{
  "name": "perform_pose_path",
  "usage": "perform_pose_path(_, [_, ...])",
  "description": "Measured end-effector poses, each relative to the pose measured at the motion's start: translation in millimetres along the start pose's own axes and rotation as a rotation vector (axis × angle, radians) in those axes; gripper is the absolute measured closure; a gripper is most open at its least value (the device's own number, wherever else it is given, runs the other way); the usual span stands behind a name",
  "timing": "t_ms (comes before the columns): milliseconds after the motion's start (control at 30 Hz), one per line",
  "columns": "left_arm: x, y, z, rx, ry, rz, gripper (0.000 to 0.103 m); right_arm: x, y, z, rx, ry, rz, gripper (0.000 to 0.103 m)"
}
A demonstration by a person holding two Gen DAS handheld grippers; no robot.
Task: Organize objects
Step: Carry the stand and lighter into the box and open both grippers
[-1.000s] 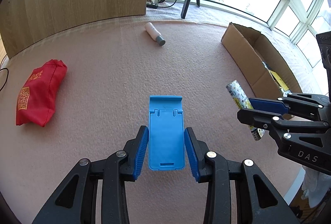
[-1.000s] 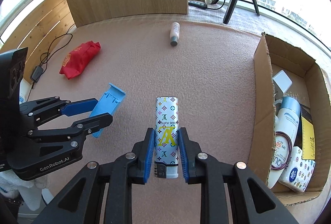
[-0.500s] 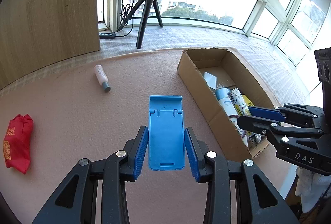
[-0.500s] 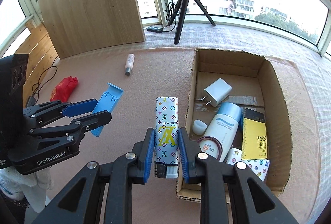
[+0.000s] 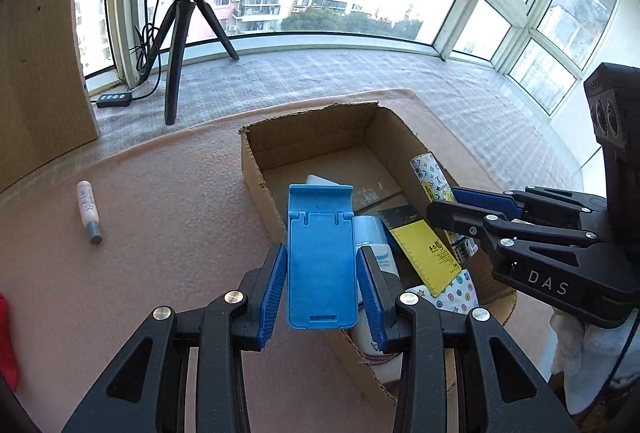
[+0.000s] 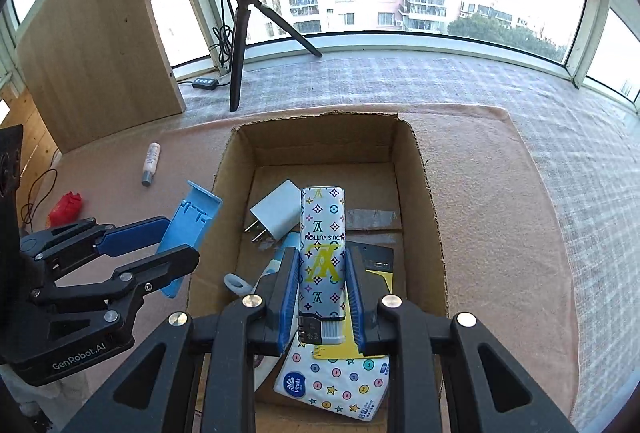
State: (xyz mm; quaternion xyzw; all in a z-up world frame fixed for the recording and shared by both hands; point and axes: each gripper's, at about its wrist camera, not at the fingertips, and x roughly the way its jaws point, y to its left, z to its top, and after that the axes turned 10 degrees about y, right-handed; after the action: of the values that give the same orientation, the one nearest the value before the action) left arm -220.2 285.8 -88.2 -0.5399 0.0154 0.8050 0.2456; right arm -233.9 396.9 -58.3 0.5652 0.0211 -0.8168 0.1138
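Observation:
My left gripper [image 5: 322, 287] is shut on a blue phone stand [image 5: 321, 257], held over the left wall of the cardboard box [image 5: 256, 173]. In the right wrist view that stand [image 6: 192, 229] hangs just left of the box's left wall [image 6: 218, 217]. My right gripper [image 6: 322, 287] is shut on a white patterned lighter [image 6: 322, 253], held above the inside of the box. The box holds a white charger [image 6: 276, 215], a white tube, a yellow ruler card [image 5: 426, 253] and a tissue pack [image 6: 340, 381].
A small pink bottle [image 5: 88, 209] lies on the pink mat to the left of the box. A red pouch [image 6: 66, 209] lies farther left. A tripod [image 5: 180, 45] with a ring light stands behind, beside a wooden panel [image 6: 92, 61] and a power strip [image 5: 114, 99].
Both grippers have swung right and forward with their loads, from over the open mat to the cardboard box. The lighter now hangs over the box's inside, the blue stand at its left wall.

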Motion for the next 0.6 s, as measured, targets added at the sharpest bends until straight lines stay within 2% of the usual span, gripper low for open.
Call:
perform_pose_path(133, [12.0, -12.5, 8.9, 0.02, 0.011, -0.006, 0.064, 6.2, -7.0, 2.7, -0.002, 0.006, -0.005, 0.082])
perform_pose_path(167, [13.9, -14.2, 10.1, 0.025, 0.017, -0.012, 0.063, 6.5, -8.7, 3.1, 0.001, 0.005, -0.009, 0.079])
perform_pose_path(233, [15.3, -15.9, 11.4, 0.027, 0.019, -0.009, 0.047, 6.1, -11.3, 3.7, 0.01, 0.004, -0.009, 0.068])
perform_pose_path(300, [12.4, -14.8, 9.8, 0.028, 0.014, -0.002, 0.046, 4.2, -13.4, 3.4, 0.013, -0.001, -0.009, 0.062])
perform_pose_path(433, [7.2, -6.5, 4.3, 0.017, 0.016, 0.004, 0.046, 3.4, -14.9, 4.2, 0.026, -0.005, -0.005, 0.062])
perform_pose_path(600, [-1.3, 8.8, -12.0, -0.004, 0.021, 0.0, 0.046, 4.3, -9.7, 2.7, 0.042, 0.003, 0.048, 0.061])
